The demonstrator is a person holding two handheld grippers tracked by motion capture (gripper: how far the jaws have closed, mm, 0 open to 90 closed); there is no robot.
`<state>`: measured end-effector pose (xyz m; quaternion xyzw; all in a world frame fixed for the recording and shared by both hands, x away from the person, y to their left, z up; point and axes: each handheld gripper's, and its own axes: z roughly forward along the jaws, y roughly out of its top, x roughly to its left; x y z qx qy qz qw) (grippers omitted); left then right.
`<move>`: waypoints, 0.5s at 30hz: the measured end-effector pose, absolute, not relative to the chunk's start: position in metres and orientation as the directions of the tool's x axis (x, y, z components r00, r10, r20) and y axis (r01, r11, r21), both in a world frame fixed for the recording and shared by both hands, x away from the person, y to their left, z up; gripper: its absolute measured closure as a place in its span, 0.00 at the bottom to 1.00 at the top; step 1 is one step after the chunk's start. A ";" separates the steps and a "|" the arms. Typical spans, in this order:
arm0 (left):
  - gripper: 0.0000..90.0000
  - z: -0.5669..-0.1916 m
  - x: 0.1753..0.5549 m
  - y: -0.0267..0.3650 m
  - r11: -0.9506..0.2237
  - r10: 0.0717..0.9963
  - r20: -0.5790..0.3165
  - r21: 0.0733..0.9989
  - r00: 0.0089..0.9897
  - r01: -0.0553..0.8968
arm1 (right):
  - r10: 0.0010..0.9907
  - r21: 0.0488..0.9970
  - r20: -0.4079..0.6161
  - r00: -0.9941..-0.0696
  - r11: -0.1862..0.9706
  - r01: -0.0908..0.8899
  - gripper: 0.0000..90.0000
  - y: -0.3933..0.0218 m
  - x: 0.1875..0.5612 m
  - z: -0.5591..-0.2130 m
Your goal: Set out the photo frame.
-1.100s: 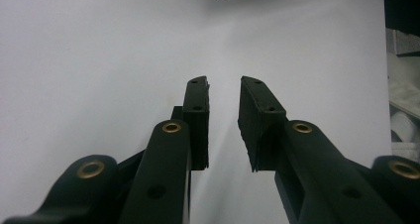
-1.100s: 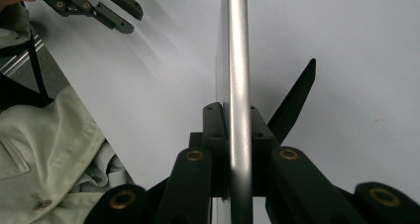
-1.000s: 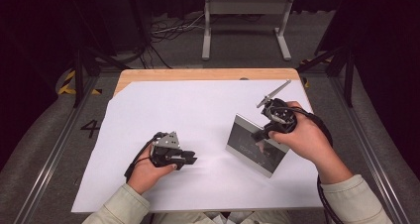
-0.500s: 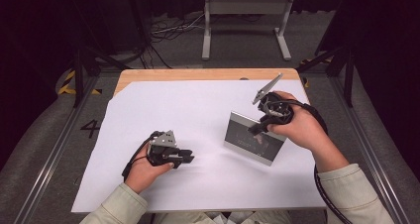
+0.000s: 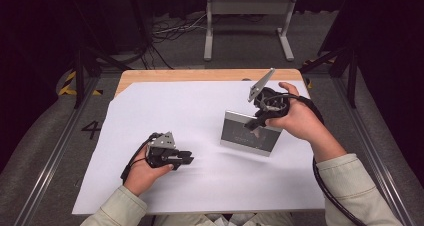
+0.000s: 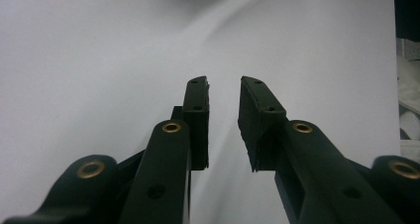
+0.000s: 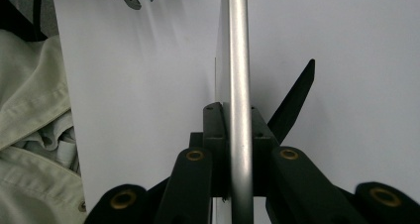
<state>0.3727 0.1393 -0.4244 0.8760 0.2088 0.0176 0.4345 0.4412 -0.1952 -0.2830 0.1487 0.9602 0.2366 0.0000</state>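
We see the right gripper (image 5: 256,122) clamped on the top edge of a flat, brushed-metal picture frame (image 5: 248,134), upright on smooth white paper (image 5: 200,111). Left of the frame, the left gripper (image 5: 186,159) rests parted, holding nothing.

Your right gripper (image 5: 256,122) is black with brass-coloured rivets and a grey plate on top, and the picture frame (image 5: 248,134) in it has a silvery metal border around a dark grey face. Your left gripper (image 5: 184,159) is black too. Beneath lies a plain white sheet (image 5: 180,111) on a light wooden table (image 5: 165,76), and your sleeves (image 5: 360,186) are pale beige.
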 end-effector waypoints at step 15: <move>0.83 -0.427 0.368 0.151 -0.521 0.413 -0.156 0.767 0.897 0.374 | 0.117 0.434 0.081 -0.990 0.890 0.140 0.93 -0.180 0.458 -0.288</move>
